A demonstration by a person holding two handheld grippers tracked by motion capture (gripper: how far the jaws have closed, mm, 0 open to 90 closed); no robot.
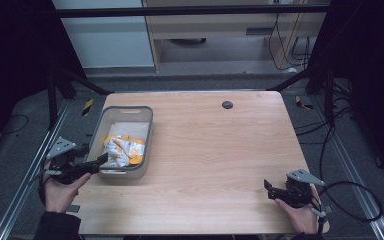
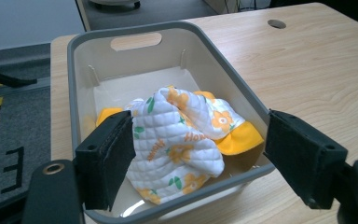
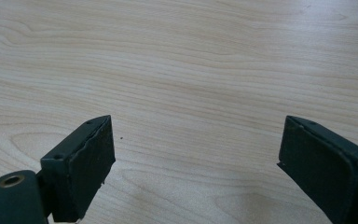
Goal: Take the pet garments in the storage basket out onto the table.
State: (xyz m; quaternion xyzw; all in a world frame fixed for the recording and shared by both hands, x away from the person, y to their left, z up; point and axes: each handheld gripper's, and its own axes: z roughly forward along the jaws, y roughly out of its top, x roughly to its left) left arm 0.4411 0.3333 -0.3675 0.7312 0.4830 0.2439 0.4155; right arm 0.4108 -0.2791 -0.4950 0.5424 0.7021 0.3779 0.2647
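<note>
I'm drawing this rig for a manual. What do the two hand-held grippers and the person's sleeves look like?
Each hand-held gripper, left and right, is black with two flat, rectangular, dark-padded jaws and a grey three-cornered plate on top. A black cable loops from the right one. The left sleeve is dark.

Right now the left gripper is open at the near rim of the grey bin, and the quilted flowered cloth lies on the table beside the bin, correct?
Not quite: the cloth lies inside the grey bin, as the left gripper view shows. The left gripper is indeed open at the near rim.

Both tools [image 1: 101,161] [image 1: 268,188] wide open, low
</note>
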